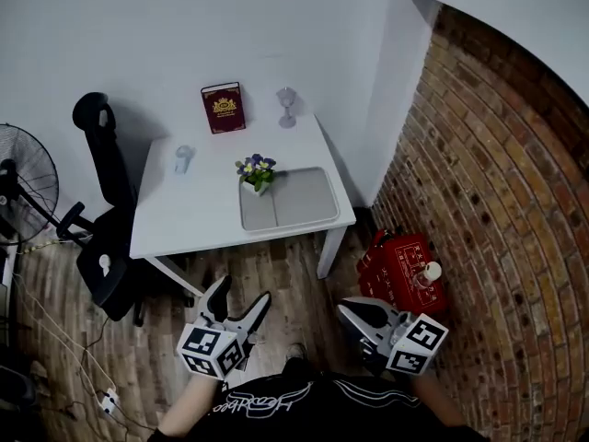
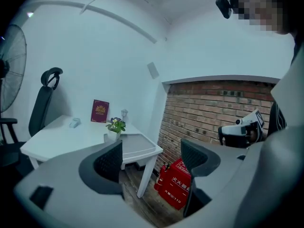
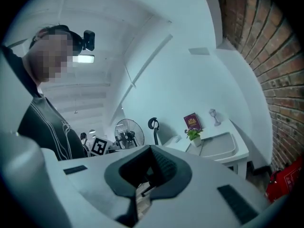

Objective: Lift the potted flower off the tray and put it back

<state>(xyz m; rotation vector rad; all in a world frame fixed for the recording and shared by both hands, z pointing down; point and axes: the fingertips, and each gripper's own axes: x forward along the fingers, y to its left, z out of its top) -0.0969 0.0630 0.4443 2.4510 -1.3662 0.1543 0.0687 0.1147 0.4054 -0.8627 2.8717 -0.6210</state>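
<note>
The potted flower (image 1: 257, 174), purple blooms in a small white pot, stands on the back left corner of the grey tray (image 1: 304, 201) on the white table (image 1: 184, 215). Both grippers hang well short of the table, over the wooden floor near my body. My left gripper (image 1: 243, 293) is open with nothing between its jaws. In the left gripper view (image 2: 151, 148) the flower (image 2: 115, 126) and tray (image 2: 140, 146) show far ahead. My right gripper (image 1: 354, 311) is shut and empty. The right gripper view (image 3: 151, 148) shows the flower (image 3: 194, 135) and tray (image 3: 222, 147) in the distance.
A dark red book (image 1: 223, 108) leans on the wall beside a glass goblet (image 1: 287, 107), and a small clear object (image 1: 184, 158) lies on the table. A black office chair (image 1: 106, 238) and a fan (image 1: 23, 187) stand left. A red crate (image 1: 405, 270) sits by the brick wall (image 1: 497, 182).
</note>
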